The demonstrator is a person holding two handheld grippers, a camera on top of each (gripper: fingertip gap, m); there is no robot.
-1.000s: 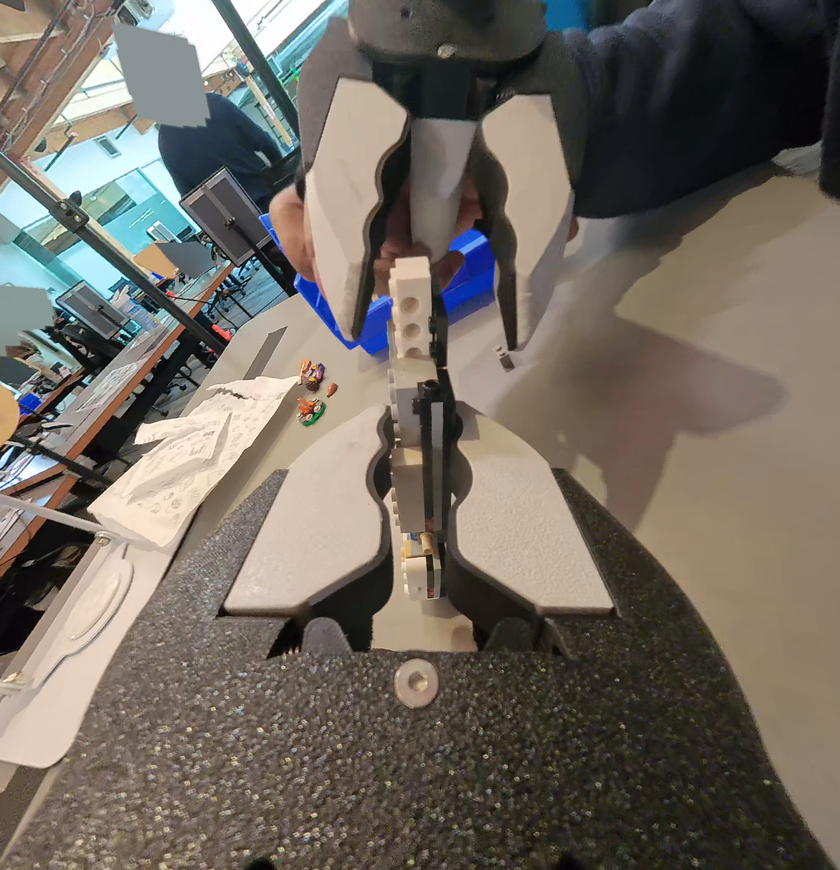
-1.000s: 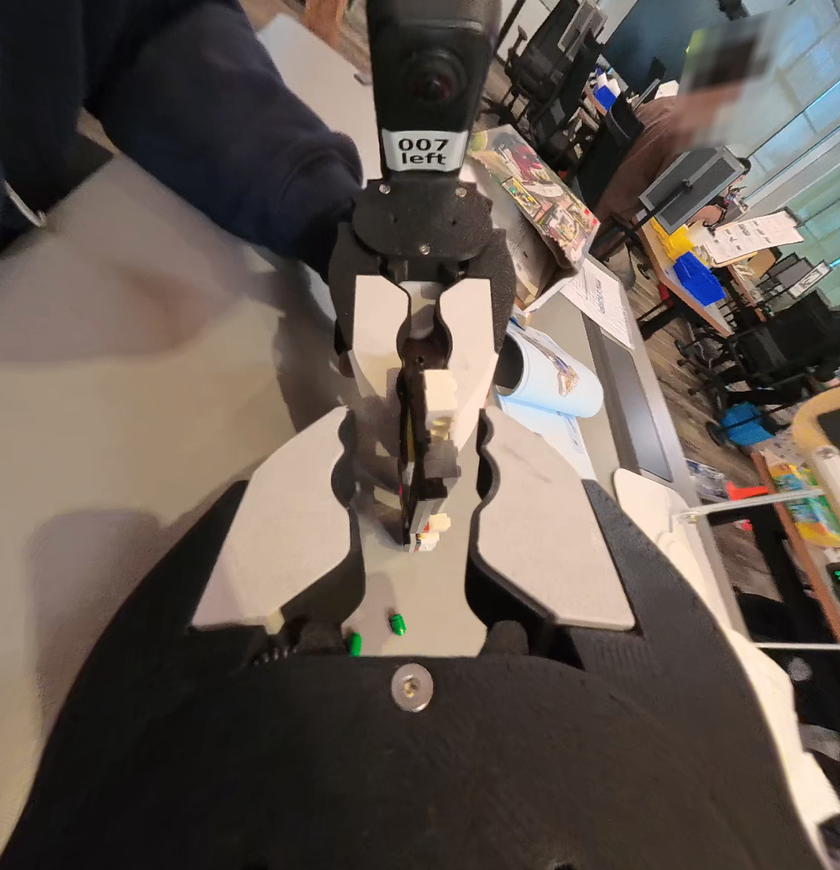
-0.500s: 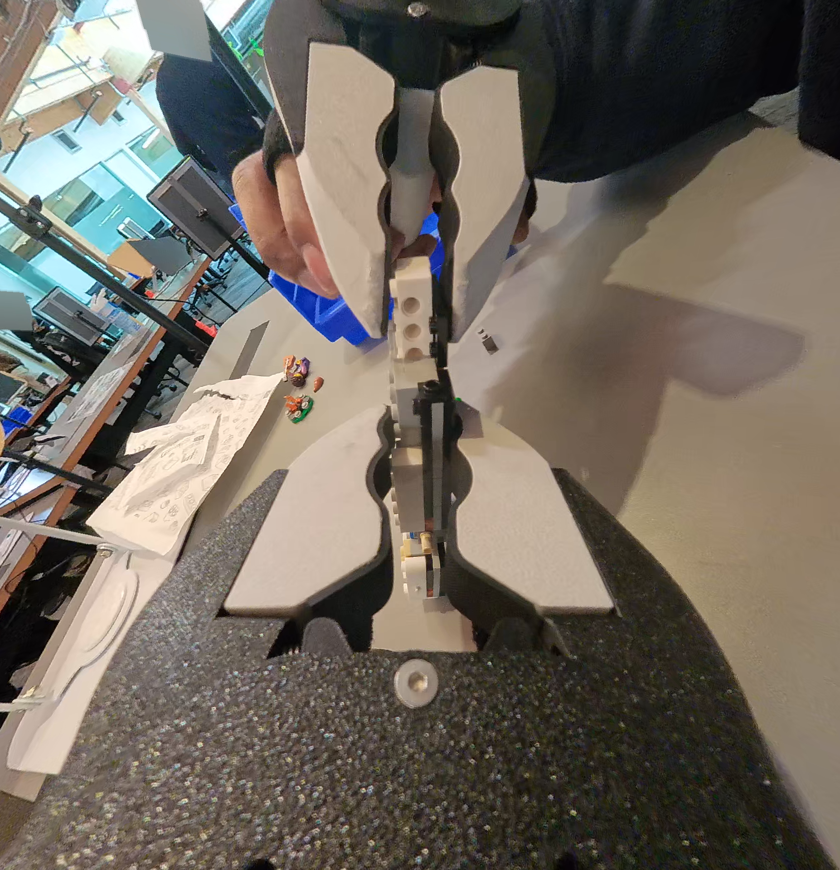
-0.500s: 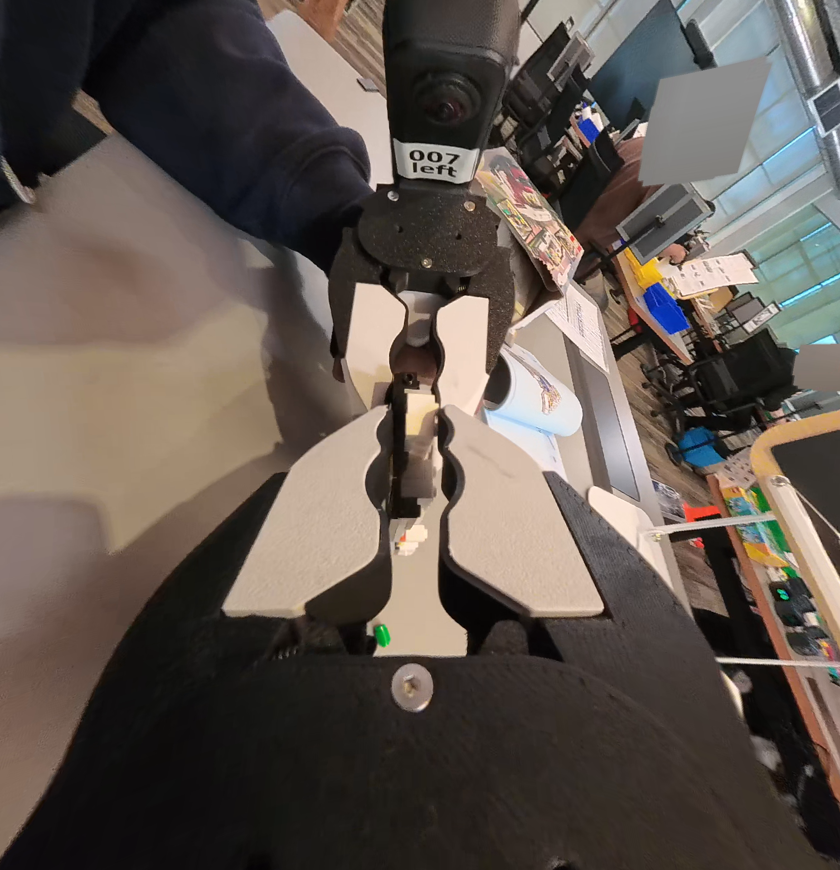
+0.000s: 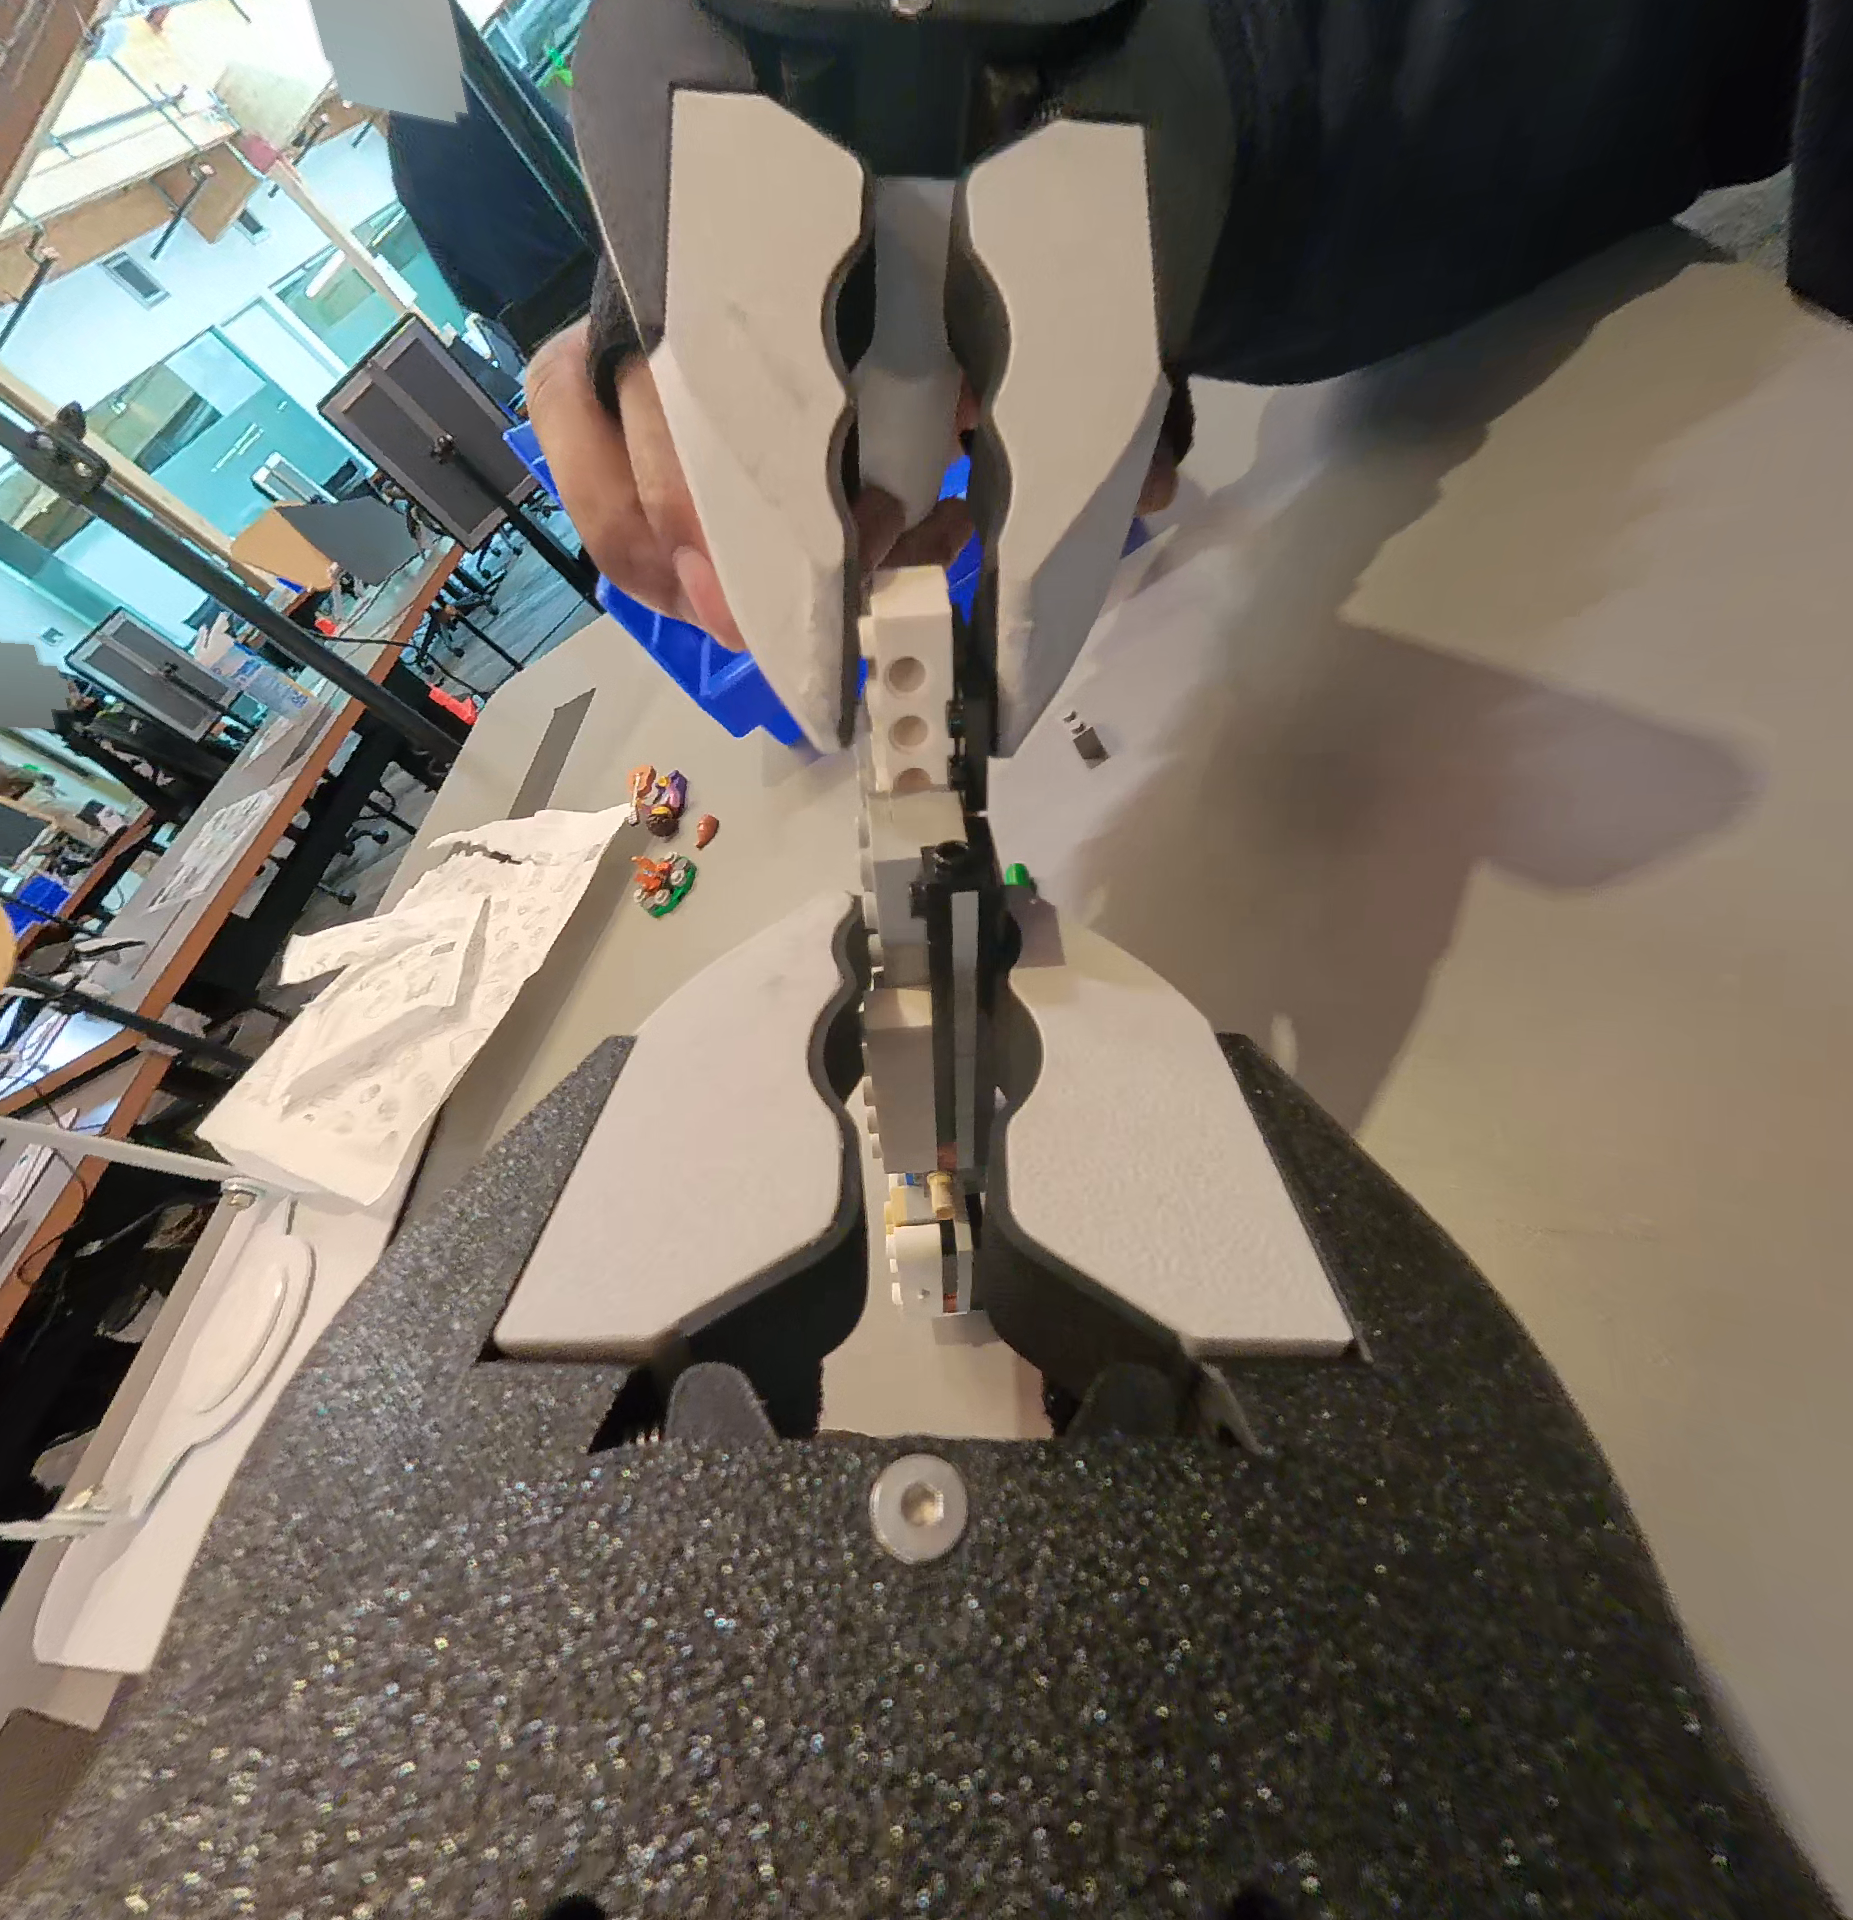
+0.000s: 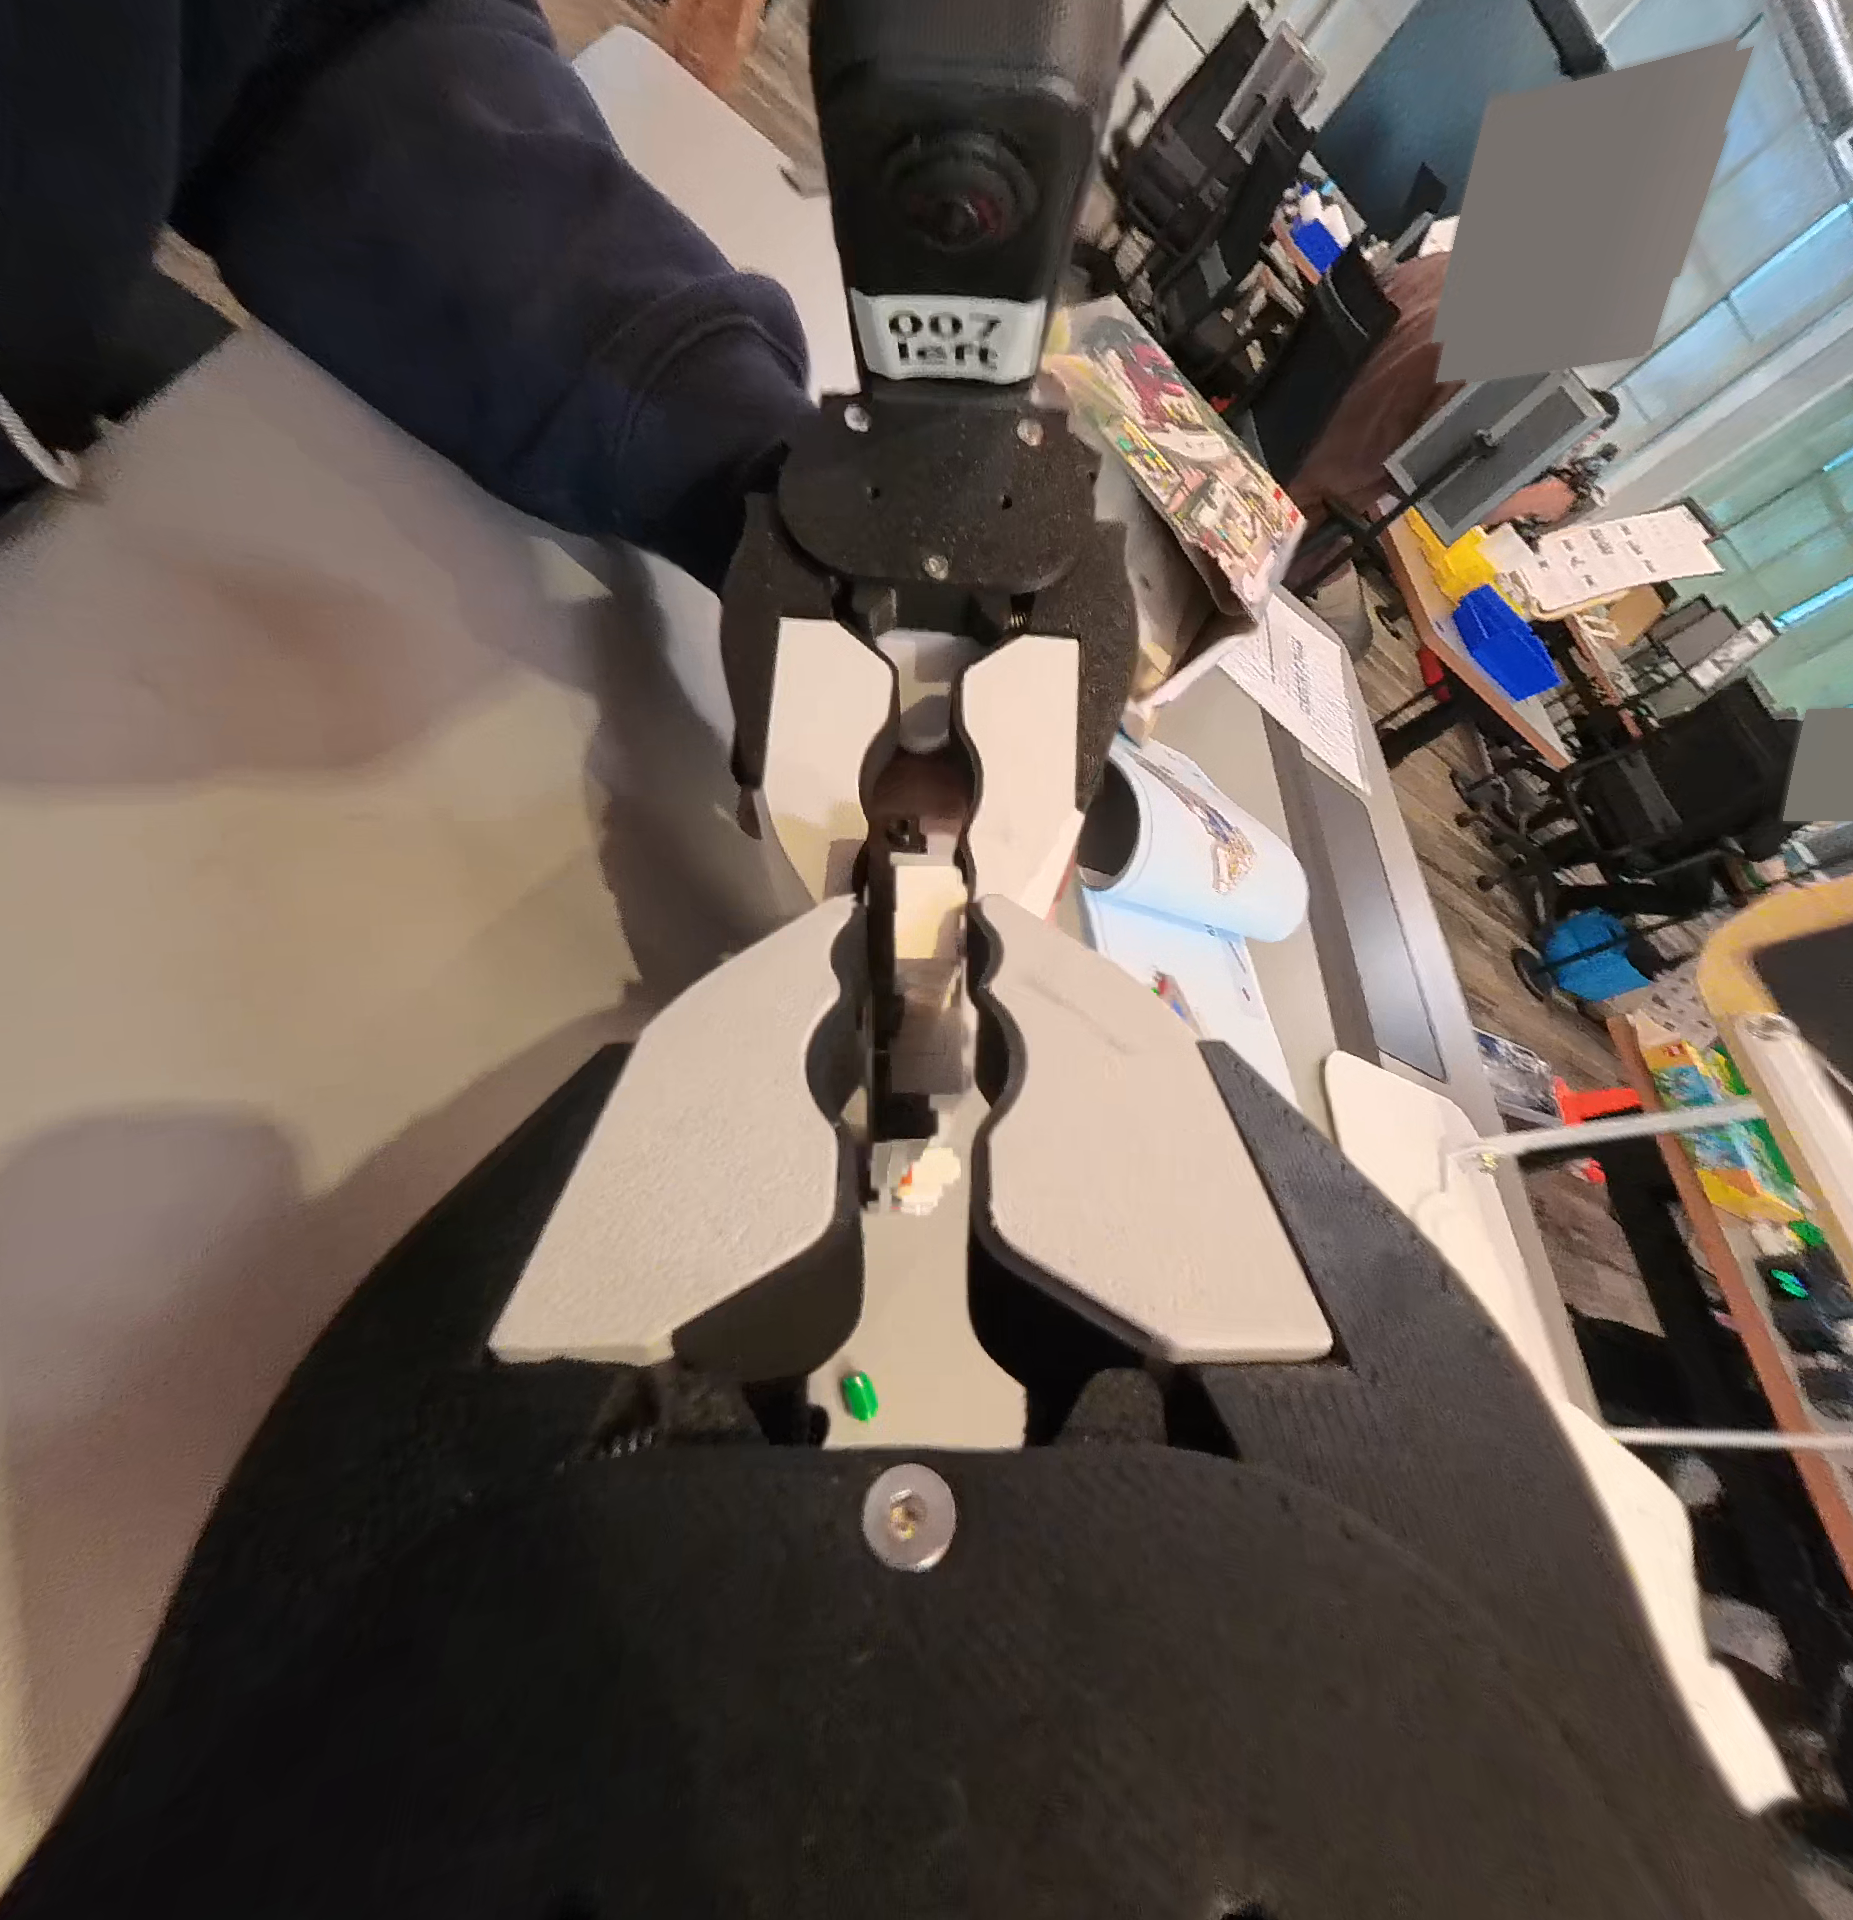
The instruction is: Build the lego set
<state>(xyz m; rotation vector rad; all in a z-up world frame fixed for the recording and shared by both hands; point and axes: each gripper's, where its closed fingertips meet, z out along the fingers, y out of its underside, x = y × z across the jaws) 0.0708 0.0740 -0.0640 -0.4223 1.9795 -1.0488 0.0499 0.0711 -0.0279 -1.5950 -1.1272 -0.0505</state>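
Both grippers are on the same piece here, nose to nose above the bench (image 5: 1524, 1039). The left gripper (image 5: 927, 935) has its jaws closed on a long, narrow brick assembly (image 5: 927, 1039), white and grey blocks backed by a black strip, and both pads press its flanks. Opposite it, the right gripper (image 5: 917, 717) has its jaws clamped on the far end, on the white beam with round holes (image 5: 906, 675). From the right wrist view the same thing shows: the right gripper (image 6: 911, 914) pinches the build (image 6: 917, 997) between its pads, with the left one facing it just beyond.

So the build is off the bench, held in the air at both ends, well inside both sets of jaws. How far along is it? Hard to call: a fair stack of bricks is already joined, and my guess is that a press or an adjustment between the two ends is in hand.

Loose bits still lie about. A small green piece (image 5: 1017, 875) sits on the bench just beside the assembly, a small dark brick (image 5: 1088, 743) lies farther off, and some little coloured figures (image 5: 662, 831) sit near the printed paper sheets (image 5: 402, 1008). A blue bin (image 5: 693, 665) stands behind the right gripper. Those suggest parts are left over.
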